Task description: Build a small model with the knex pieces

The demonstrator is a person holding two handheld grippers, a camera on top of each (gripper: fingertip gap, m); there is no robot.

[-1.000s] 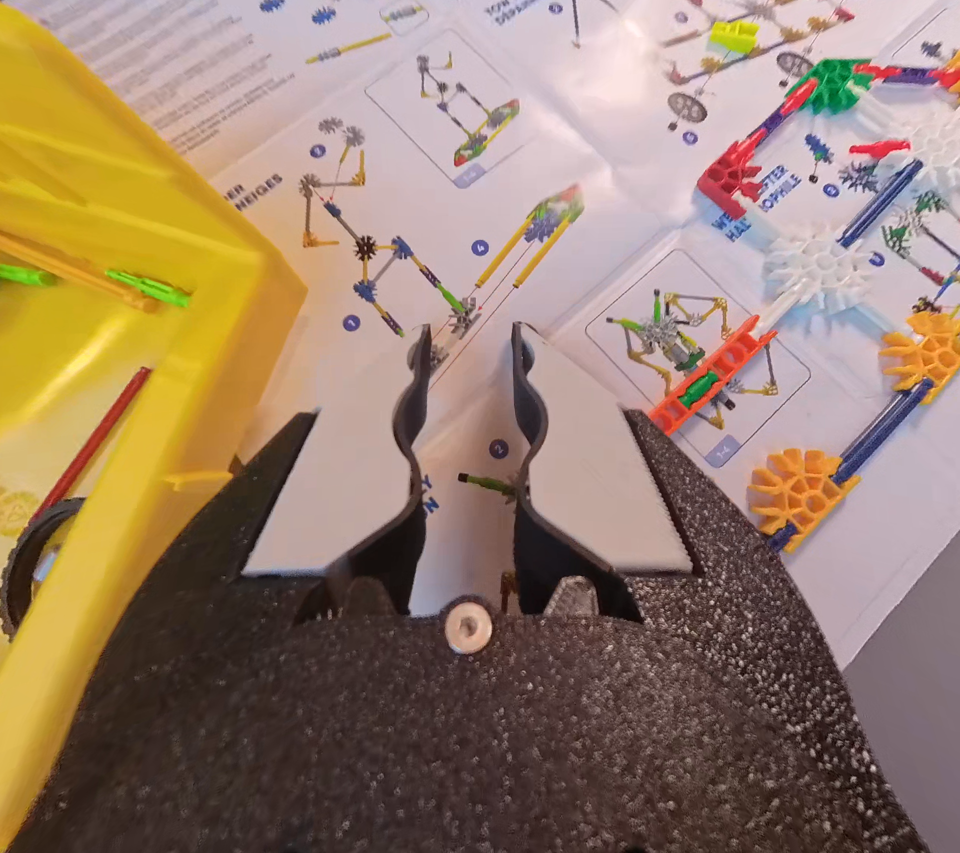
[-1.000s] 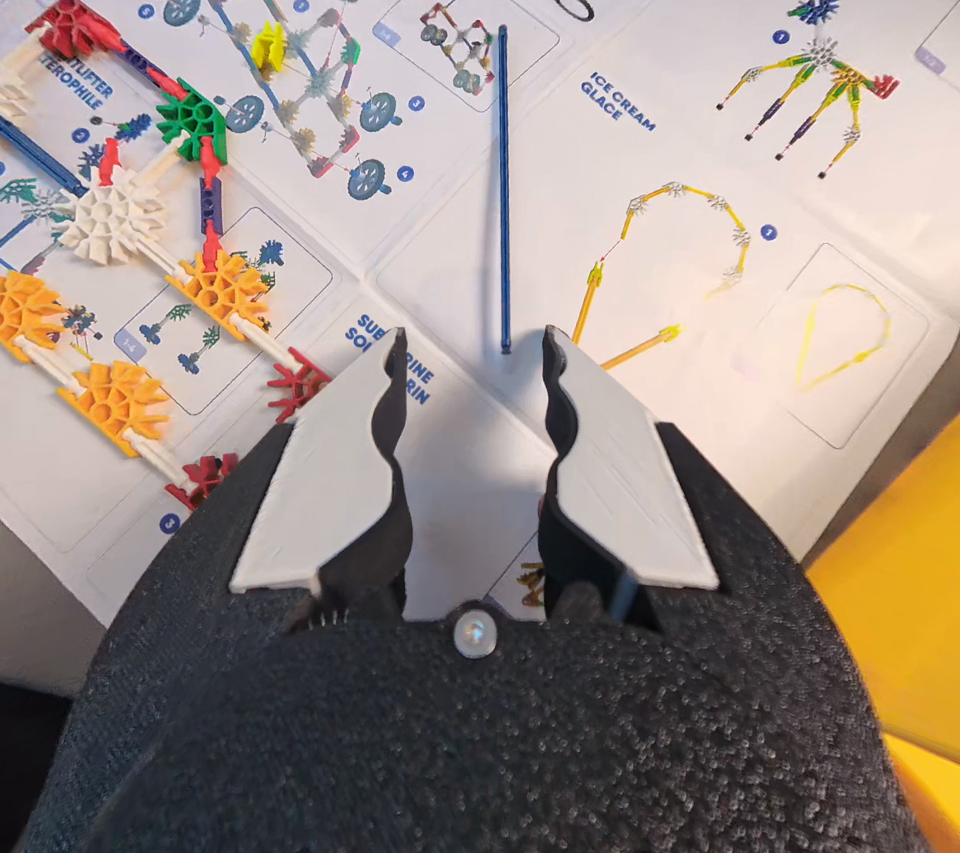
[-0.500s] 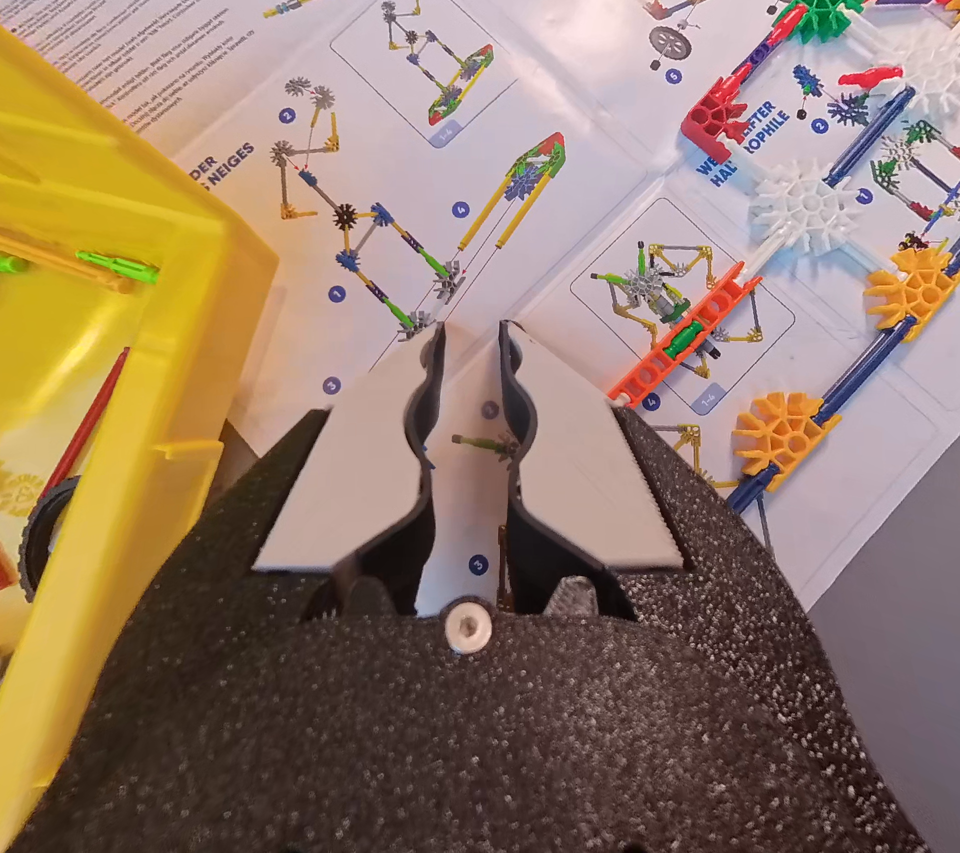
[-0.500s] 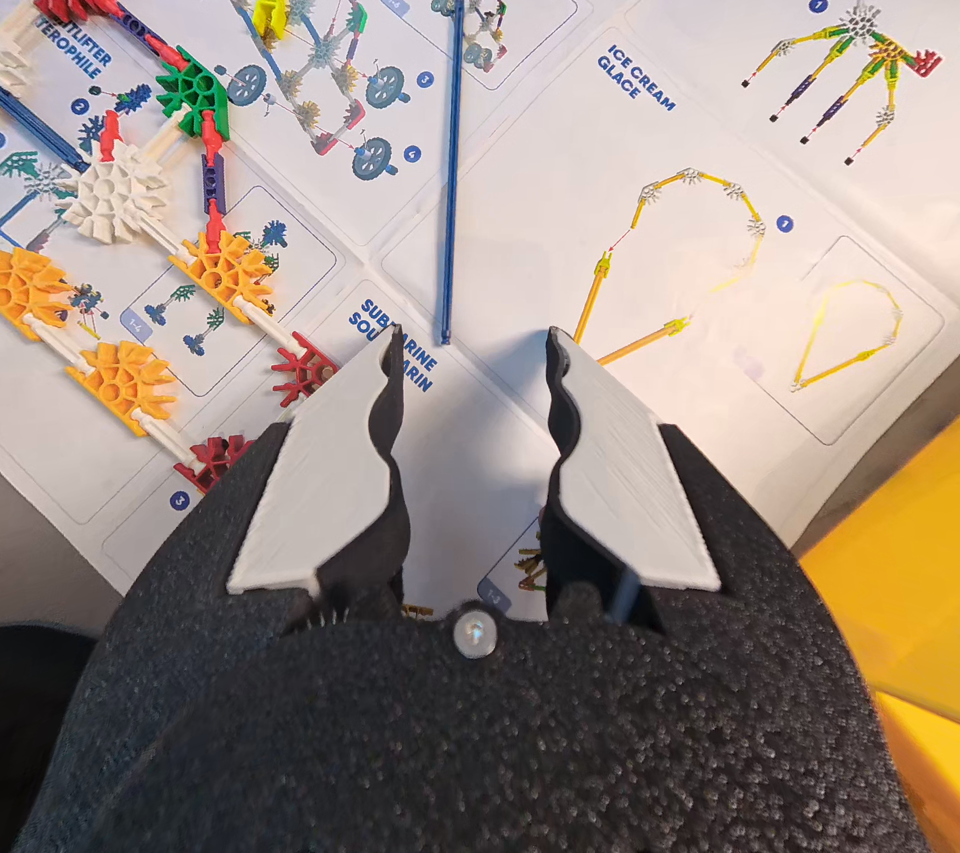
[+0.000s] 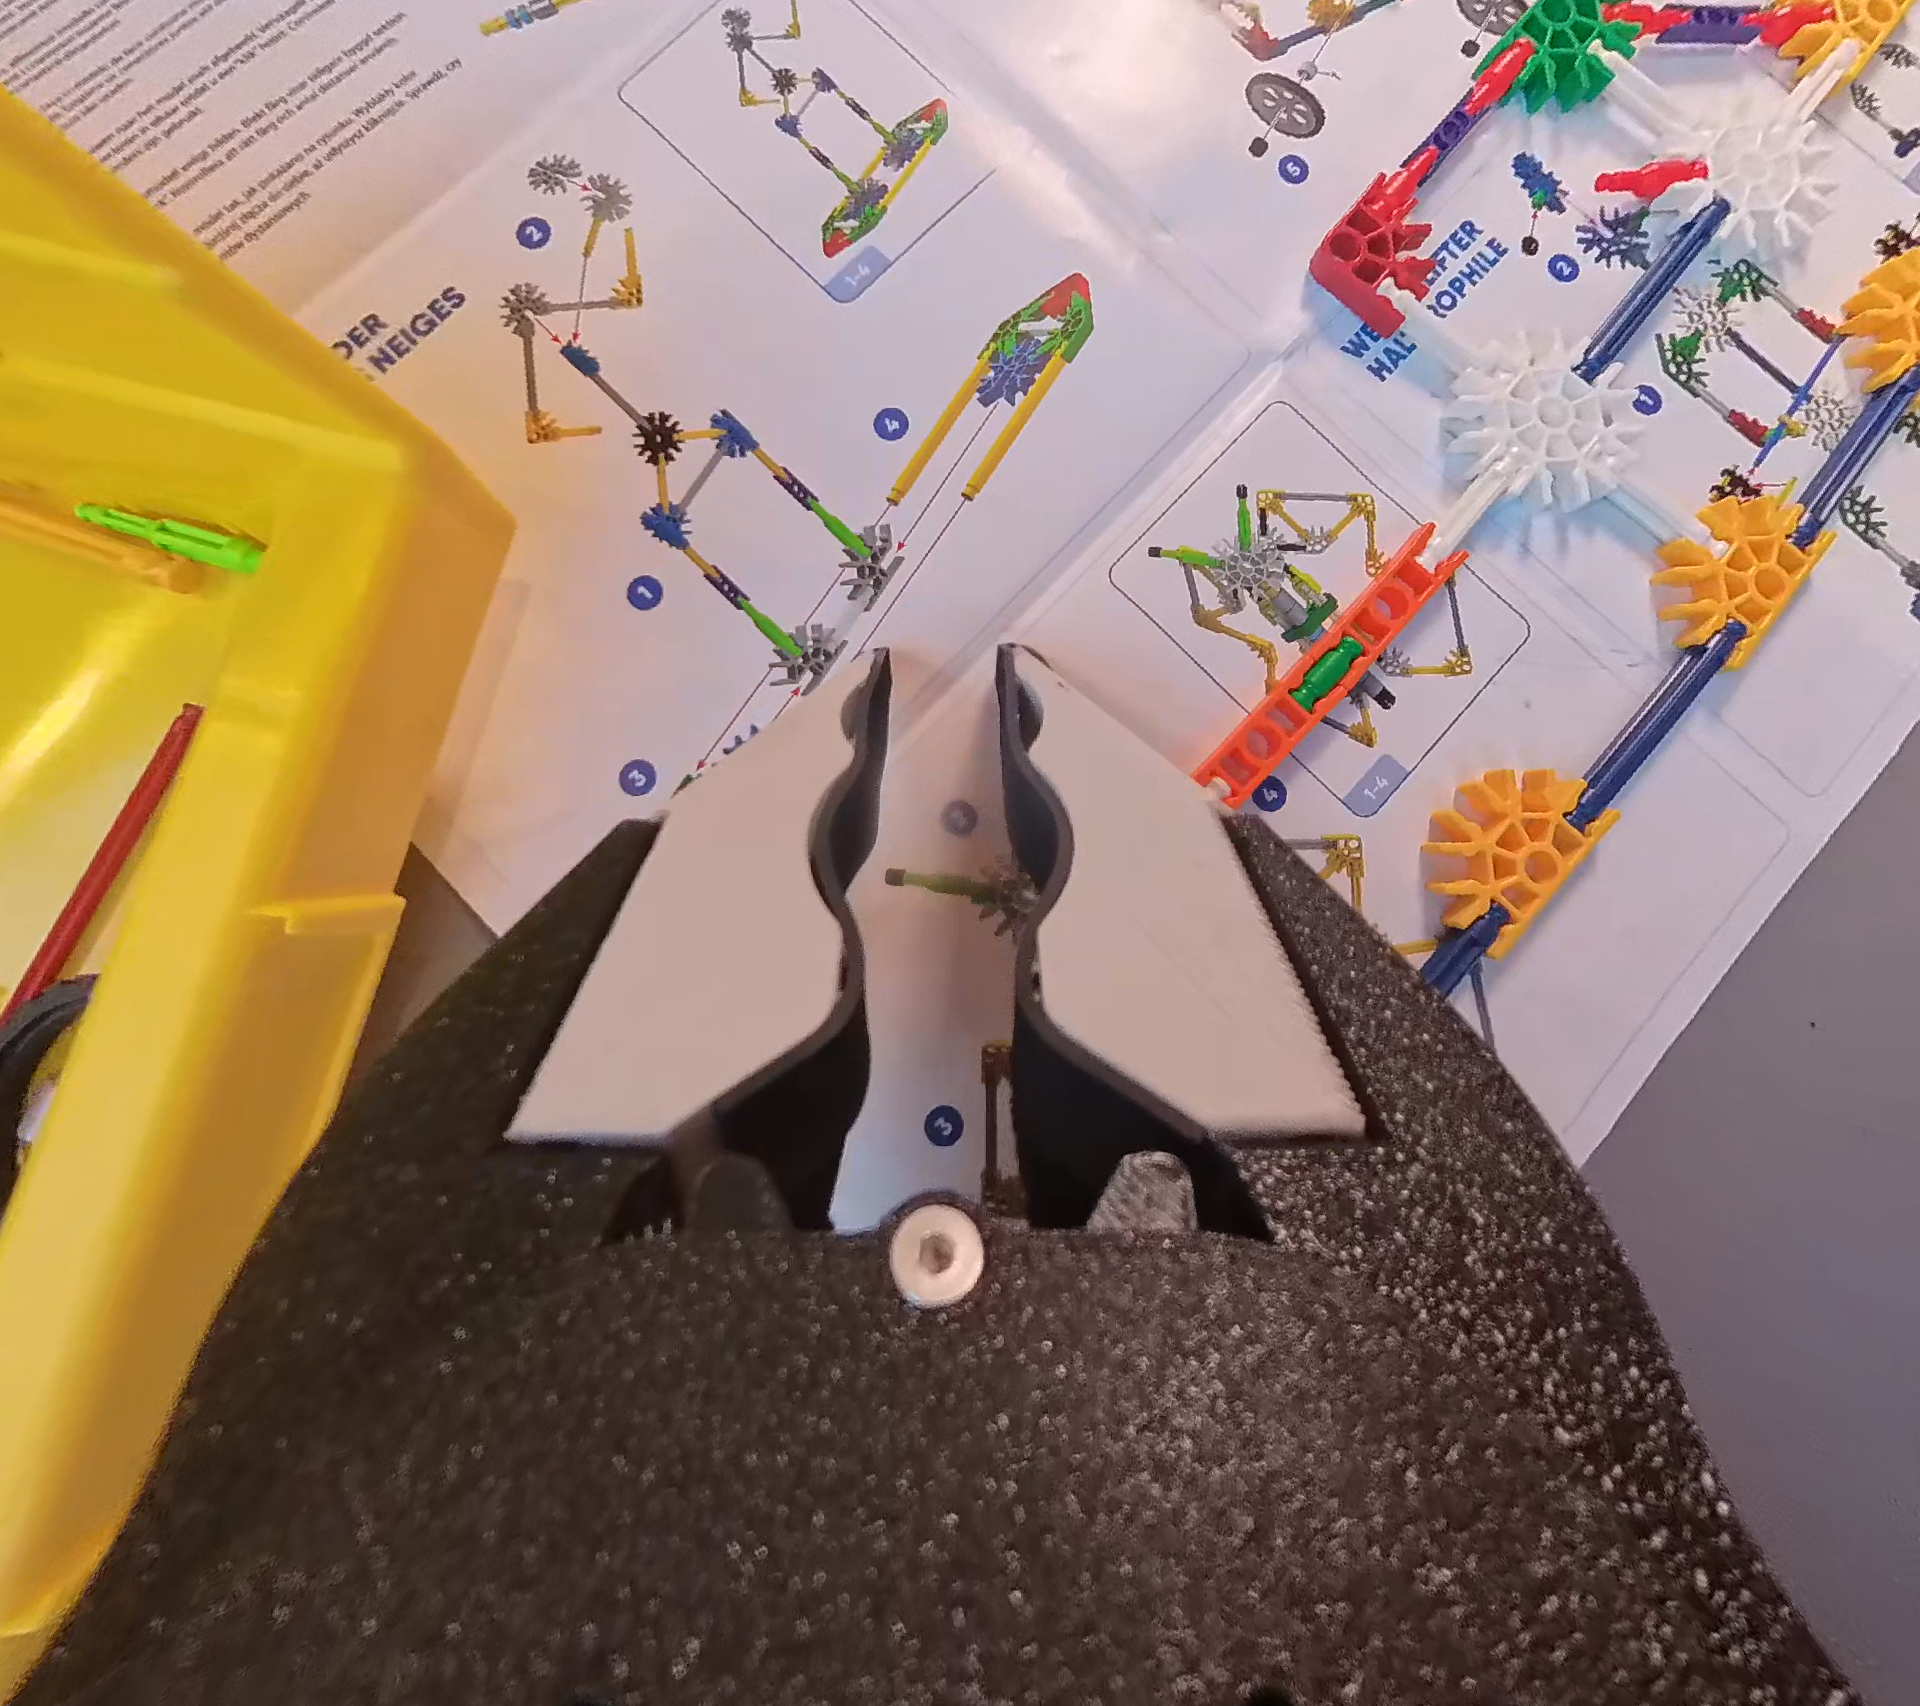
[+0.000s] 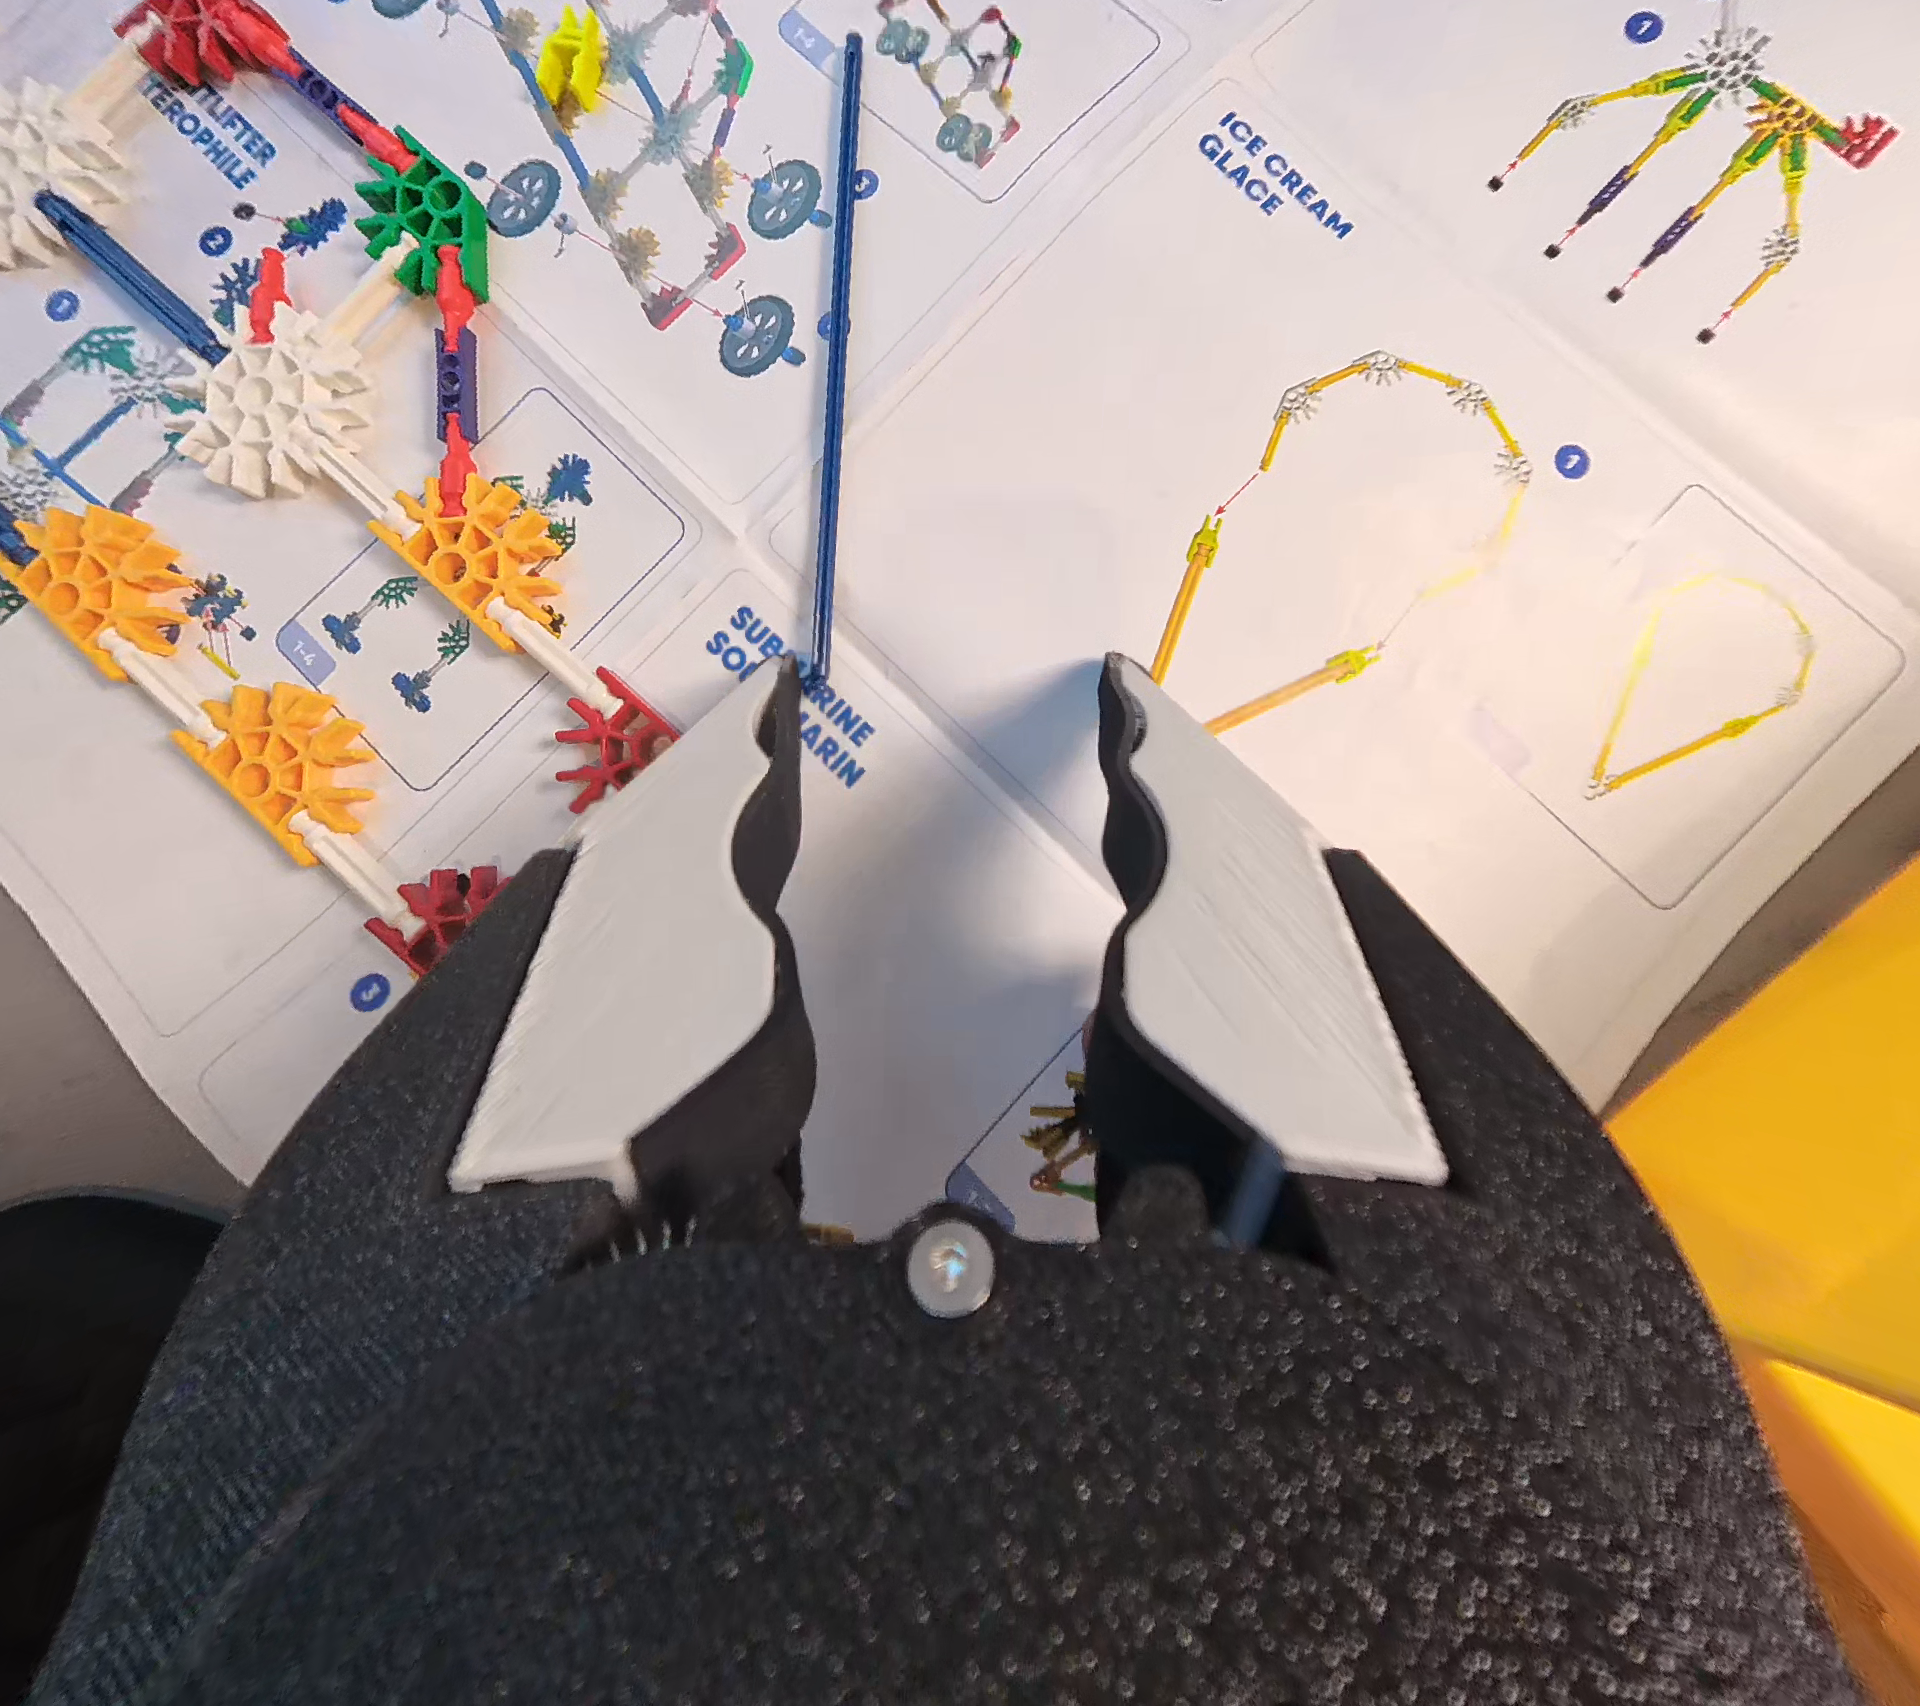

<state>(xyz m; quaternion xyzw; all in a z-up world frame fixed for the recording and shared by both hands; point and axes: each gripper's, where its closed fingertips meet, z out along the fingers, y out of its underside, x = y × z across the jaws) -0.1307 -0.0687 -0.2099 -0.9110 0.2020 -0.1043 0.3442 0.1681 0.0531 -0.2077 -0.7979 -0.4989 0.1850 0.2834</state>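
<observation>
Right gripper (image 6: 943, 669) is spread wide, blue rod (image 6: 836, 368) right by its left tip. Left gripper (image 5: 940, 664) is slightly apart, empty, beside the yellow bin (image 5: 312, 617).

Glossy paper sheet (image 5: 1039, 222), yellow plastic bin (image 5: 312, 617).

Left tongs (image 5: 943, 664): two pale grey wedge-shaped fingers (image 5: 717, 908) with wavy black inner pads, set in a black speckled foam-like body (image 5: 935, 1469); one silver screw (image 5: 938, 1253) at the base between them. Right tongs (image 6: 945, 674): same build, silver screw (image 6: 949, 1274), dark grey speckled body (image 6: 935, 1500).
</observation>
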